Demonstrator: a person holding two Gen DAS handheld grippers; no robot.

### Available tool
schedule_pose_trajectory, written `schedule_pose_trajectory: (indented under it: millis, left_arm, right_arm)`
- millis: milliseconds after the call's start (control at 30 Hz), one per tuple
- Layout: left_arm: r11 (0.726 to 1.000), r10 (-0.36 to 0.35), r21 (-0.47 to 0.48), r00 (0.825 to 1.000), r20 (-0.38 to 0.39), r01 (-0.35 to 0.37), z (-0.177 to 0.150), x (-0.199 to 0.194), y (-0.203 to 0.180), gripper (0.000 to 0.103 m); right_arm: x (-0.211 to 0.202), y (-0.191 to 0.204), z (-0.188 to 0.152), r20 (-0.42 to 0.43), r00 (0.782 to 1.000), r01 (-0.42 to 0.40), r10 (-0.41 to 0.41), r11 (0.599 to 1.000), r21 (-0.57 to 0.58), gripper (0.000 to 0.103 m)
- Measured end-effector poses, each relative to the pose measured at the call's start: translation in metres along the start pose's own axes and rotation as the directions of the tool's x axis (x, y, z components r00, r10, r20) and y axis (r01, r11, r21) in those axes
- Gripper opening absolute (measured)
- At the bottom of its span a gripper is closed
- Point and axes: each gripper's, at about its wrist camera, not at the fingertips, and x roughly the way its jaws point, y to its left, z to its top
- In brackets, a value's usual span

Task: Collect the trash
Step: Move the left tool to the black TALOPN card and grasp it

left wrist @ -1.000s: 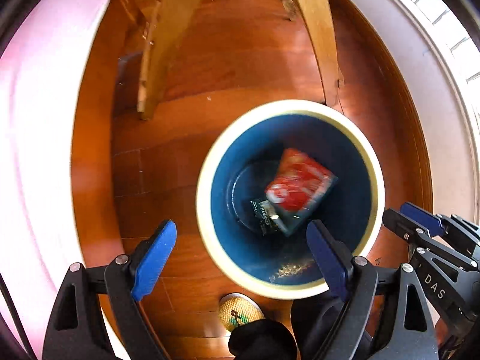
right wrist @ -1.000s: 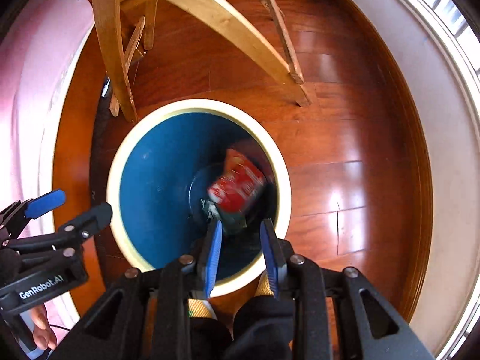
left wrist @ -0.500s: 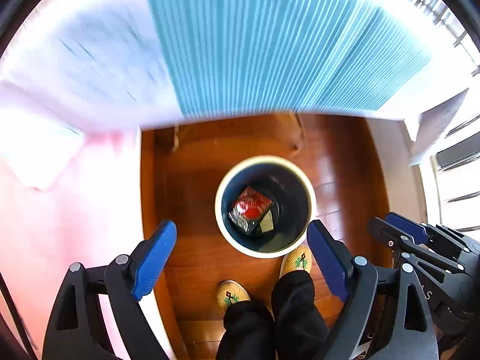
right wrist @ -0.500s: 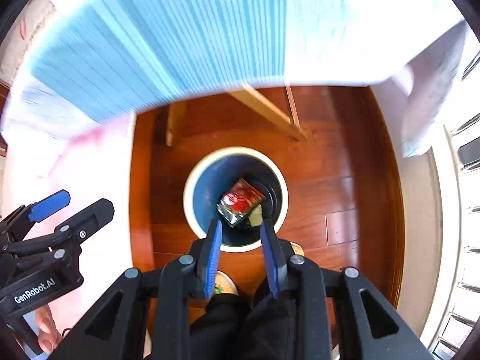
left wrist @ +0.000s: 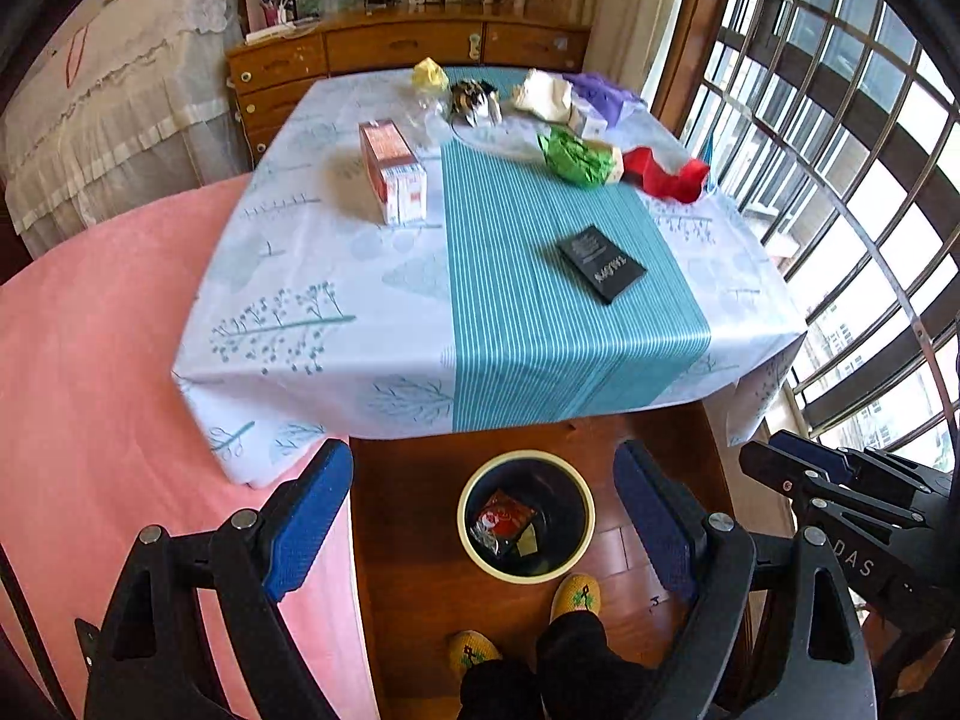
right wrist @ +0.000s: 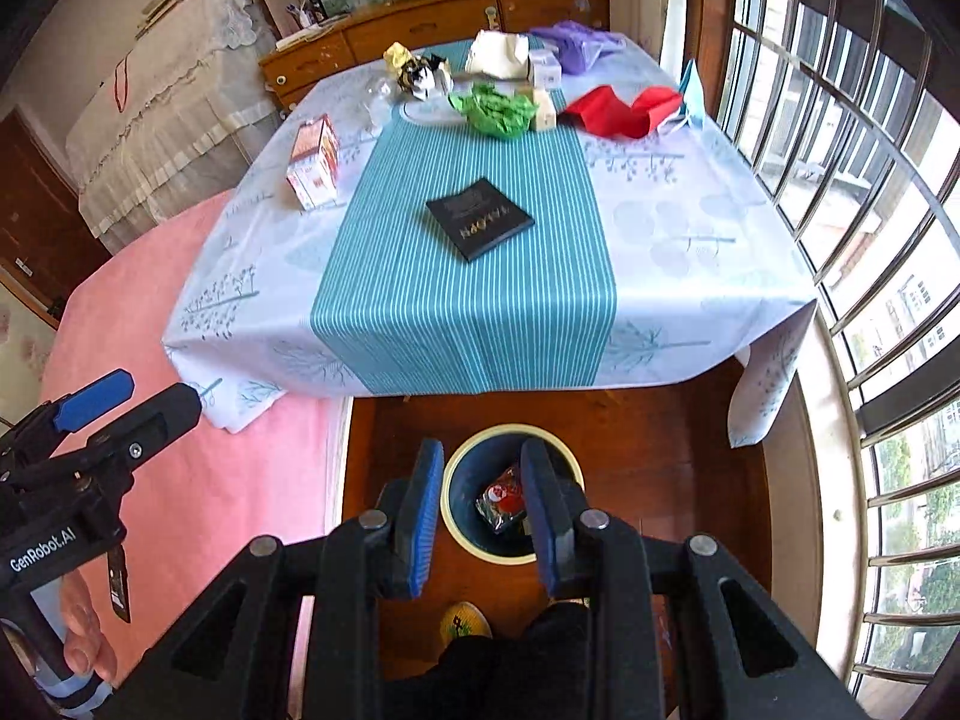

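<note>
Hovering above the bin on the floor, both tools empty: left gripper with fingers wide apart, right gripper with fingers narrowed but a clear gap between, clamped on nothing. Already holding a red wrapper and some smaller scraps inside the bin. Leaves more trash on the worktop: a flat black packet lying on the teal stripe, nearest the front edge; a red-and-white carton on its side to the left; a crumpled green wrapper and a red sheet further back, among other crumpled bits near the far edge.

Judging by looks: black packet probably light, thin and slightly glossy, lying flat against the cloth, so likely awkward to pinch from above; better taken at a corner or along one edge, sliding one finger under, or nudged toward the worktop edge first. Carton likely stiff and light, easy across its narrow sides with fingers spread. Green wrapper and red sheet soft and crushable, tolerant of a pinch anywhere on a raised fold, though apt to slip or spring back if gripped loosely. Tablecloth likely to bunch if dragged on.
</note>
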Motion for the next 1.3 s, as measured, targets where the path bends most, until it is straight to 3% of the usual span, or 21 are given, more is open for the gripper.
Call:
schedule_pose_trajectory:
  millis: [267,467,700,900,1100,1300]
  left_arm:
    - [0.999,0.010,-0.033,0.997,0.079,-0.008,0.031,-0.034,0.009,0.087]
    - [0.999,0.015,-0.033,0.996,0.085,-0.012,0.040,-0.023,0.009,0.087]
    - [0.999,0.017,-0.029,1.000,0.017,-0.016,0.050,0.014,0.003,0.087]
    - [0.998,0.045,-0.032,0.999,-0.018,-0.045,0.076,0.052,-0.012,0.088]
    - [0.992,0.024,-0.119,0.994,-0.111,-0.037,0.111,0.107,-0.042,0.088]
    - [0.956,-0.013,-0.286,0.968,-0.251,-0.062,0.131,0.171,-0.072,0.097]
  right_arm:
    - [-0.044,0.002,0.040,0.116,0.993,0.015,-0.011,0.999,-0.031,0.027]
    - [-0.035,0.009,0.056,0.111,0.994,0.002,0.005,0.998,-0.067,0.036]
    - [-0.010,0.005,0.078,0.084,0.996,-0.017,0.025,0.996,-0.088,0.037]
    - [0.022,-0.023,0.116,0.071,0.997,-0.017,0.026,0.992,-0.128,0.037]
    - [0.055,-0.077,0.165,0.014,0.998,-0.056,0.058,0.988,-0.146,0.037]
    - [0.084,-0.132,0.206,-0.039,0.997,-0.072,0.065,0.978,-0.194,0.037]
